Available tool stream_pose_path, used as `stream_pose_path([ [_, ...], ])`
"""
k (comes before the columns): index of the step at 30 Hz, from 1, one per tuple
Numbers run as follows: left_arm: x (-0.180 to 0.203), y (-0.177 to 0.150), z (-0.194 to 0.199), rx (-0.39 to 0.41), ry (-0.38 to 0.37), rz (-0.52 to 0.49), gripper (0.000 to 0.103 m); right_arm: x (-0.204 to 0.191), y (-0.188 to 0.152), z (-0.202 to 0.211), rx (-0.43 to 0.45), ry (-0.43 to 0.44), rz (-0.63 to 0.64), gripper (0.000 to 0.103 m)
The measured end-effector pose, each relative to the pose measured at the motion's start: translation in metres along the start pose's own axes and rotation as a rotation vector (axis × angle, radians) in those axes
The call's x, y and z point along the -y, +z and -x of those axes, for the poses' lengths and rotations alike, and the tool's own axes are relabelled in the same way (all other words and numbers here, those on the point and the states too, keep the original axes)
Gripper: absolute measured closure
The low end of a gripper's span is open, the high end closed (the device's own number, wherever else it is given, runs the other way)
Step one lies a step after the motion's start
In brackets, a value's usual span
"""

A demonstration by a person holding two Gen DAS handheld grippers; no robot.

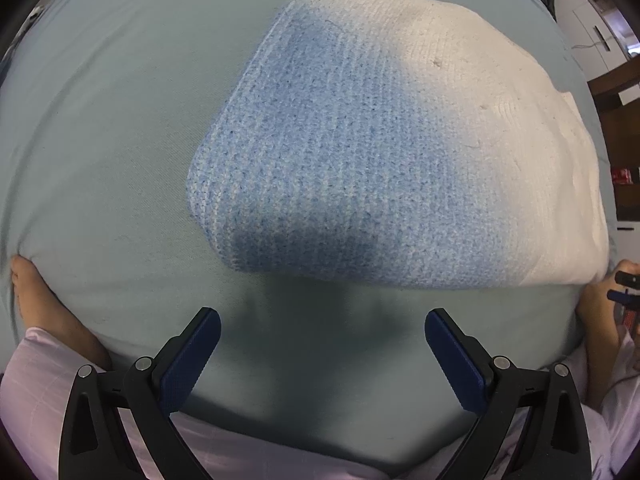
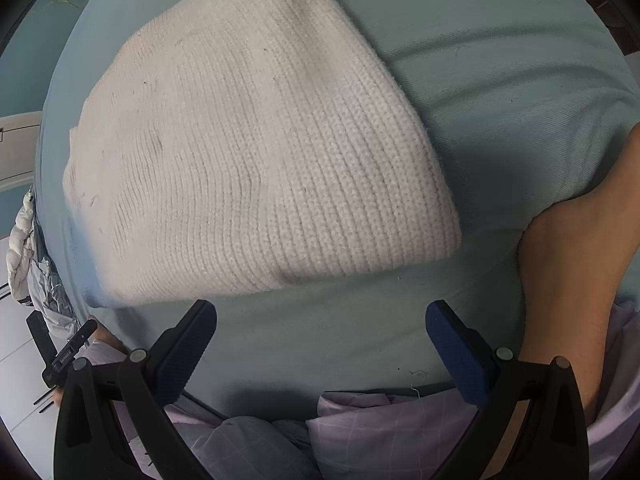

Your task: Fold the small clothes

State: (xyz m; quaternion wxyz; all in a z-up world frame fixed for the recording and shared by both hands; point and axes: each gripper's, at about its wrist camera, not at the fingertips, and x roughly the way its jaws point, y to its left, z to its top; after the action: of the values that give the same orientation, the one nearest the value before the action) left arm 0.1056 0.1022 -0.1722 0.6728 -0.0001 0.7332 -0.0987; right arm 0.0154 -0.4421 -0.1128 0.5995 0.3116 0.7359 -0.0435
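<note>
Resting: knit garment (image 1: 360,152) lies flat on the pale blue-green sheet (image 1: 100,140), blue at one end fading to white at the other; its near edge looks doubled over, a judgement from the rounded rim.
Left gripper (image 1: 323,354): jaws spread wide, holding nothing, hovering just short of the blue end's near edge.
Right gripper (image 2: 321,350): jaws likewise apart and empty, just short of the white end (image 2: 260,152).
Reason for stance: both tools face the same near edge, one per end, probably to pinch it together for an even fold.
Support: the sheet lies over a soft, rounded surface; the person's bare feet (image 2: 580,260) flank it.
Writing: small white lettering on a black part (image 2: 64,356) at the right view's edge, too small to read.
Brands: none legible on the garment.
</note>
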Motion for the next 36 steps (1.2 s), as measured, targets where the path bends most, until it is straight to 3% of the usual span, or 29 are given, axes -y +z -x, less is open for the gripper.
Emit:
stream_pose_path([
  [6, -0.001, -0.003, 0.017, 0.015, -0.033, -0.005, 0.001, 0.011, -0.001, 0.008, 0.019, 0.046, -0.037, 0.001],
  [14, -0.014, 0.003, 0.004, -0.041, -0.205, 0.080, 0.001, 0.017, 0.003, -0.013, -0.072, 0.144, -0.067, 0.001],
  [17, -0.016, 0.006, -0.008, -0.070, -0.244, 0.118, 0.001, 0.020, 0.010, -0.012, -0.050, 0.161, -0.098, 0.001],
  [22, -0.017, 0.010, -0.037, -0.185, -0.254, 0.179, 0.001, 0.043, 0.023, -0.022, -0.060, 0.189, -0.202, 0.001],
  [29, -0.001, 0.012, -0.057, -0.216, -0.247, 0.193, 0.001, 0.057, 0.036, -0.033, -0.060, 0.196, -0.234, 0.001],
  [31, 0.005, 0.014, -0.059, -0.211, -0.251, 0.195, 0.004, 0.059, 0.040, -0.035, -0.054, 0.175, -0.219, 0.001],
  [33, 0.010, 0.017, -0.059, -0.213, -0.272, 0.193, 0.014, 0.059, 0.045, -0.035, -0.042, 0.167, -0.203, 0.002],
  [36, 0.015, 0.019, -0.057, -0.208, -0.279, 0.174, 0.022, 0.057, 0.050, -0.036, -0.037, 0.180, -0.177, 0.011],
])
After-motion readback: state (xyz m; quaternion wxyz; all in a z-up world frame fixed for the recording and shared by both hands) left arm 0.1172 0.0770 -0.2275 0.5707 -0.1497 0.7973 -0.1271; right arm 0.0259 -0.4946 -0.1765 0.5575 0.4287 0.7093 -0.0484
